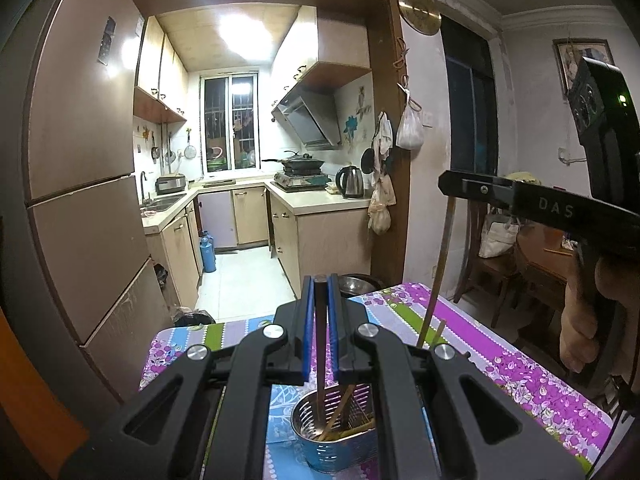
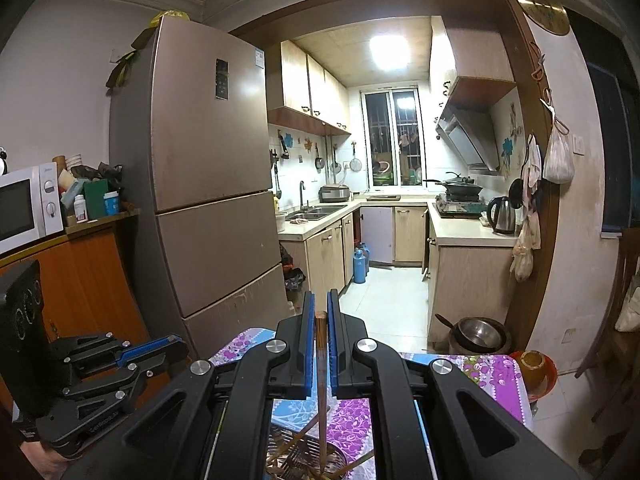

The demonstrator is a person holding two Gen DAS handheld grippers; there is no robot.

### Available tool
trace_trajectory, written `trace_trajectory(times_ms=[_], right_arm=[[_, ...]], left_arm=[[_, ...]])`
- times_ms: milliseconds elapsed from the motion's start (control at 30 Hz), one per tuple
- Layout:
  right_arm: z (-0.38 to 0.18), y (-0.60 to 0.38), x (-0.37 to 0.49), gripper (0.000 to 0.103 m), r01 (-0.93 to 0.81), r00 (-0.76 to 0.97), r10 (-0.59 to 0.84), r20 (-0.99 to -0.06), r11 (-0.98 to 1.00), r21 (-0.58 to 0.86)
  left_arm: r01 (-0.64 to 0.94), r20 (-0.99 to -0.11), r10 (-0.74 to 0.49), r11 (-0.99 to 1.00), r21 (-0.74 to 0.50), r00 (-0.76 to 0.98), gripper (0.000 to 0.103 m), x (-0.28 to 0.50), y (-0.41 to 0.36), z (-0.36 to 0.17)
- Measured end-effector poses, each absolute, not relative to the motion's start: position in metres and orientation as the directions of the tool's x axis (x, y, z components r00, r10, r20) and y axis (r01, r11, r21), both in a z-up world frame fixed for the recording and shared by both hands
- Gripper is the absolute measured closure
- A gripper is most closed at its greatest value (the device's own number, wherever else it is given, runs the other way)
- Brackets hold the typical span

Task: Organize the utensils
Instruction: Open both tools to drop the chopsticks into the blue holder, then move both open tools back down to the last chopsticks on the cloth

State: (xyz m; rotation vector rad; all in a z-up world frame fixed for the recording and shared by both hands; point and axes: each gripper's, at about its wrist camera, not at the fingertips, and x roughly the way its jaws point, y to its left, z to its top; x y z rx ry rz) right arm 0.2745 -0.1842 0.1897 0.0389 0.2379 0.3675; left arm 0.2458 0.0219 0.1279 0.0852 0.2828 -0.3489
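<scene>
Left hand-held gripper (image 1: 320, 280) is clamped on 1 dark chopstick (image 1: 320, 352) standing in the perforated metal holder (image 1: 340, 436) on the floral-clothed surface (image 1: 500, 340). Right hand-held gripper (image 2: 320, 296) pinches another brown chopstick (image 2: 321, 380) above that holder (image 2: 304, 460), among loose bamboo chopsticks (image 2: 292, 446).

Both the left claw (image 1: 320, 300) and the right claw (image 2: 320, 316) are matte black plastic with blue ribbed finger pads (image 1: 307, 320), round silver screws and white "DAS" lettering; bare skin grips one handle.
</scene>
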Motion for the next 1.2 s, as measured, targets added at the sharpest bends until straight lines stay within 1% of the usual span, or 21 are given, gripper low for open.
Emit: trace_trajectory(times_ms=[67, 100, 133, 167, 200, 367, 533, 633, 700, 733, 767, 833, 900, 967, 1033, 1133, 1200], right_arm=[[0.188, -0.186, 0.276, 0.094, -0.351, 0.904, 0.361, -0.227, 0.932, 0.085], [0.188, -0.187, 0.276, 0.083, -0.347, 0.907, 0.357, -0.222, 0.934, 0.087], [0.188, -0.189, 0.275, 0.071, -0.344, 0.91, 0.355, -0.212, 0.935, 0.09], [0.189, -0.19, 0.273, 0.069, -0.346, 0.911, 0.357, -0.205, 0.934, 0.091], [0.19, -0.19, 0.272, 0.069, -0.346, 0.912, 0.358, -0.202, 0.934, 0.09], [0.2, -0.192, 0.26, 0.069, -0.351, 0.917, 0.359, -0.177, 0.933, 0.075], [0.216, -0.197, 0.235, 0.069, -0.361, 0.919, 0.366, -0.15, 0.931, 0.061], [0.223, -0.21, 0.197, 0.069, -0.386, 0.911, 0.391, -0.136, 0.921, 0.058], [0.212, -0.23, 0.147, 0.069, -0.41, 0.903, 0.414, -0.116, 0.91, 0.054], [0.2, -0.239, 0.123, 0.069, -0.414, 0.902, 0.417, -0.116, 0.909, 0.047], [0.186, -0.248, 0.102, 0.069, -0.418, 0.9, 0.42, -0.117, 0.907, 0.046], [0.149, -0.268, 0.061, 0.069, -0.397, 0.907, 0.4, -0.13, 0.916, 0.055], [0.103, -0.285, 0.025, 0.069, -0.368, 0.912, 0.375, -0.164, 0.927, 0.072], [0.046, -0.298, -0.009, 0.069, -0.297, 0.927, 0.305, -0.219, 0.952, 0.068], [-0.013, -0.311, -0.041, 0.07, -0.237, 0.925, 0.259, -0.279, 0.965, 0.112], [-0.068, -0.317, -0.068, 0.071, -0.159, 0.92, 0.194, -0.341, 0.979, 0.128], [-0.091, -0.314, -0.078, 0.072, -0.137, 0.913, 0.169, -0.371, 0.984, 0.111]], left_arm=[[0.344, -0.289, -0.321, 0.939, 0.03, 0.902, 0.097, 0.247, 0.023, 0.126], [0.343, -0.296, -0.321, 0.939, 0.025, 0.9, 0.088, 0.249, 0.024, 0.125], [0.337, -0.296, -0.316, 0.941, 0.022, 0.902, 0.077, 0.249, 0.024, 0.124], [0.333, -0.29, -0.313, 0.943, 0.023, 0.904, 0.051, 0.248, 0.024, 0.123], [0.327, -0.279, -0.307, 0.945, 0.027, 0.91, 0.042, 0.247, 0.024, 0.123], [0.326, -0.268, -0.312, 0.945, 0.011, 0.912, 0.042, 0.244, 0.026, 0.127], [0.326, -0.237, -0.314, 0.945, 0.014, 0.919, 0.042, 0.225, 0.026, 0.135], [0.345, -0.19, -0.335, 0.938, 0.02, 0.923, 0.042, 0.188, 0.029, 0.141], [0.375, -0.152, -0.365, 0.926, 0.043, 0.918, 0.042, 0.149, 0.032, 0.133], [0.389, -0.137, -0.378, 0.919, 0.066, 0.916, 0.041, 0.123, 0.033, 0.121], [0.405, -0.133, -0.393, 0.911, 0.078, 0.91, 0.037, 0.105, 0.033, 0.109], [0.42, -0.148, -0.403, 0.901, 0.111, 0.903, 0.036, 0.071, 0.031, 0.078], [0.436, -0.195, -0.409, 0.892, 0.122, 0.891, 0.036, 0.037, 0.028, 0.033], [0.442, -0.243, -0.408, 0.891, 0.103, 0.88, 0.036, 0.02, 0.025, -0.003], [0.44, -0.302, -0.401, 0.895, 0.069, 0.865, 0.036, 0.004, 0.018, -0.044], [0.435, -0.367, -0.394, 0.9, 0.03, 0.842, 0.036, -0.008, 0.008, -0.087], [0.418, -0.382, -0.372, 0.907, 0.043, 0.846, 0.036, -0.014, 0.003, -0.104]])
